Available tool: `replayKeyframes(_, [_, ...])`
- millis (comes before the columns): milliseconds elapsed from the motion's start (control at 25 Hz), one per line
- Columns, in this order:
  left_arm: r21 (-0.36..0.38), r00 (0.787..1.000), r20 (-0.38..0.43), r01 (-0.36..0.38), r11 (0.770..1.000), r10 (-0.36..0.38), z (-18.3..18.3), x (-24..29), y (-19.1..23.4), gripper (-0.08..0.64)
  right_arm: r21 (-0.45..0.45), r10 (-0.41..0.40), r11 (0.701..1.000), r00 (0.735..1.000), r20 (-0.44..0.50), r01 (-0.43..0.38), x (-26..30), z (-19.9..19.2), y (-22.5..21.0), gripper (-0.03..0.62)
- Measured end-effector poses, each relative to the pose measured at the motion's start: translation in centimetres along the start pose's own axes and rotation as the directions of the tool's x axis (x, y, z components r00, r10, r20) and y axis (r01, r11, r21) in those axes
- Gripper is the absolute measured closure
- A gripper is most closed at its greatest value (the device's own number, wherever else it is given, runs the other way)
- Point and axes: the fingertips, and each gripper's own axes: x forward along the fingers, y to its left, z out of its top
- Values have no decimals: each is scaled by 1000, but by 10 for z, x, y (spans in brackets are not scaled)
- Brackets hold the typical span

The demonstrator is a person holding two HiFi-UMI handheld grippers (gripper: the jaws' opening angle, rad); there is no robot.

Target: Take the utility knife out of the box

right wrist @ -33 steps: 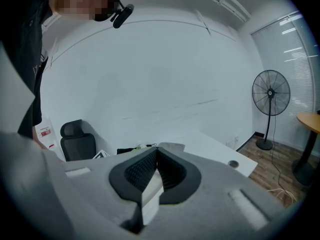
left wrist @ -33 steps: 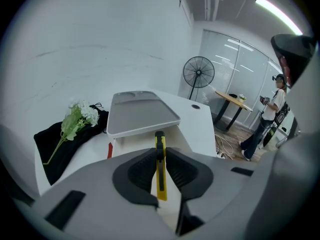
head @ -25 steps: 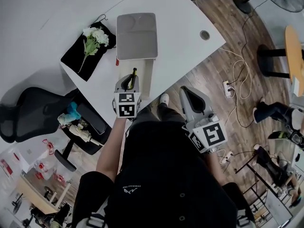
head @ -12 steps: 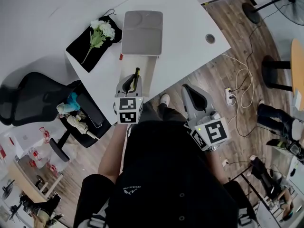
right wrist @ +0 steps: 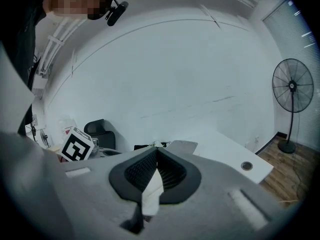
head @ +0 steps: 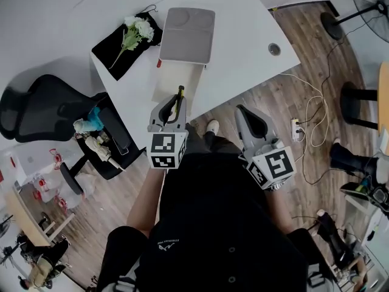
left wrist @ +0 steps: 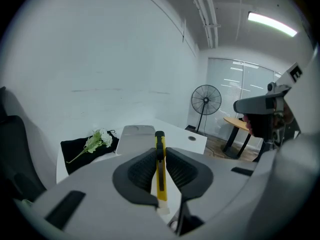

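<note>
A: What does the left gripper (left wrist: 160, 151) have between its jaws?

B: A yellow utility knife (left wrist: 160, 179). The two dark pads are pressed on its sides, and the knife stands on its edge along the jaws, with its black end sticking out past them.

A: And the right gripper (right wrist: 156, 151)?

B: Its jaws meet at the tips and nothing is between them. In the head view it hangs in front of the person's body, off the edge of the table (head: 243, 23), beside the left one.

A: Where is the knife compared to the box (head: 172, 85)?

B: In the head view its tip lies over the near end of the open box. In the left gripper view the knife is up in the jaws and the box is behind and below it. The grey lid (head: 188, 28) is folded back on the far side.

A: What else is on the table?

B: A black cloth (head: 118, 56) with white flowers (head: 138, 28) on it, left of the box. A black office chair (head: 42, 105) stands by the table's left side, and a floor fan (left wrist: 205, 101) stands further back in the room.
</note>
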Motion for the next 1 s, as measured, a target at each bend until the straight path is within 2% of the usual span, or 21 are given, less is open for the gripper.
replayKeyframes(400, [-32, 993, 118, 6, 999, -2, 28, -39, -37, 500, -21, 42, 999, 999, 16, -42, -14, -3, -3, 588])
replayKeyframes(1000, [-51, 983, 183, 12, 999, -2, 36, -68, -48, 500, -45, 66, 997, 997, 29, -65, -14, -6, 1, 588])
